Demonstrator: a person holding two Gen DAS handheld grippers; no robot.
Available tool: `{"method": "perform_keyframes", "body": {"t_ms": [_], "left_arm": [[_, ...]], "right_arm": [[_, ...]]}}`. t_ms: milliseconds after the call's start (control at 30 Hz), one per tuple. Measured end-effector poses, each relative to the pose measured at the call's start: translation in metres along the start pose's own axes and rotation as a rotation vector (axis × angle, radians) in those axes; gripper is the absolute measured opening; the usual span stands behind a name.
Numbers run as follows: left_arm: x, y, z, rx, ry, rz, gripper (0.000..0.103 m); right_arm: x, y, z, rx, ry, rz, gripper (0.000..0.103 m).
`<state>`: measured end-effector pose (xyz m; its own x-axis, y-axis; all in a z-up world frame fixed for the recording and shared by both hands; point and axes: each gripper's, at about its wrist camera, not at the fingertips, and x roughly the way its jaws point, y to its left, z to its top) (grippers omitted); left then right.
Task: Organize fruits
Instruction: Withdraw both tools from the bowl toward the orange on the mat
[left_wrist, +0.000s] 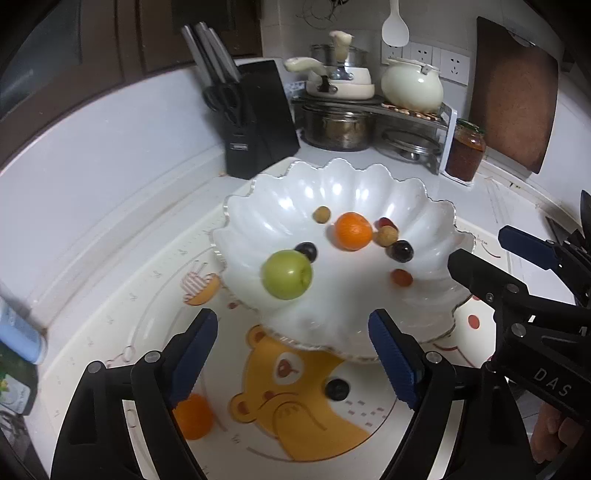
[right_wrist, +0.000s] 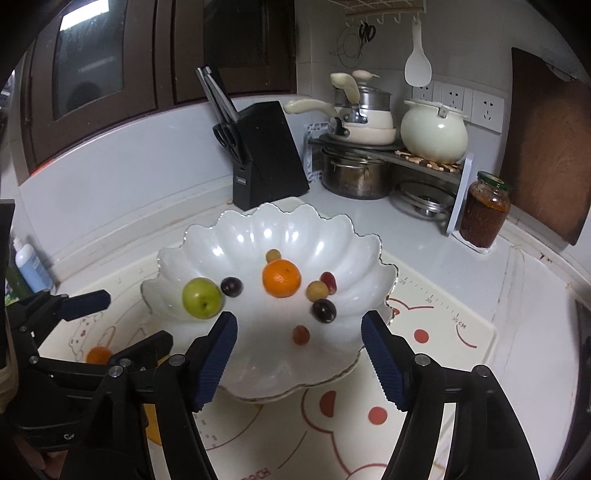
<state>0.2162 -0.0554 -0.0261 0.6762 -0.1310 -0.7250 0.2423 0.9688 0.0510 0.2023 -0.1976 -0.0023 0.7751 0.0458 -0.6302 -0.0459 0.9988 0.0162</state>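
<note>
A white scalloped bowl (left_wrist: 424, 306) (right_wrist: 258, 376) sits on a bear-print mat. It holds a green apple (left_wrist: 287, 274) (right_wrist: 202, 298), an orange (left_wrist: 353, 231) (right_wrist: 281, 278), dark grapes (left_wrist: 400, 251) (right_wrist: 323, 311) and several small fruits. On the mat near me lie a second orange (left_wrist: 195, 416) (right_wrist: 98, 355) and a dark grape (left_wrist: 337, 389). My left gripper (left_wrist: 293, 354) is open and empty just in front of the bowl. My right gripper (right_wrist: 299, 362) is open and empty over the bowl's near rim; it also shows in the left wrist view (left_wrist: 480, 254).
A black knife block (left_wrist: 258, 122) (right_wrist: 266, 155) stands behind the bowl. A rack with pots (left_wrist: 351, 125) (right_wrist: 354, 173), a cream kettle (left_wrist: 412, 86) and a sauce jar (left_wrist: 465, 149) (right_wrist: 484, 210) stand at the back right. A blue bottle (right_wrist: 31, 264) stands at the left.
</note>
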Motion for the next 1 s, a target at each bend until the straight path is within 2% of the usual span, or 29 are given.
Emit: {"method": "perform_keyframes", "body": {"t_ms": [133, 1000], "left_arm": [[-0.011, 0.009, -0.006, -0.007, -0.017, 0.028, 0.088], [-0.053, 0.04, -0.043, -0.044, -0.059, 0.097, 0.092]], "right_arm": [[-0.008, 0.009, -0.004, 0.009, -0.011, 0.008, 0.07], [-0.036, 0.041, -0.027, 0.029, -0.032, 0.004, 0.07]]}}
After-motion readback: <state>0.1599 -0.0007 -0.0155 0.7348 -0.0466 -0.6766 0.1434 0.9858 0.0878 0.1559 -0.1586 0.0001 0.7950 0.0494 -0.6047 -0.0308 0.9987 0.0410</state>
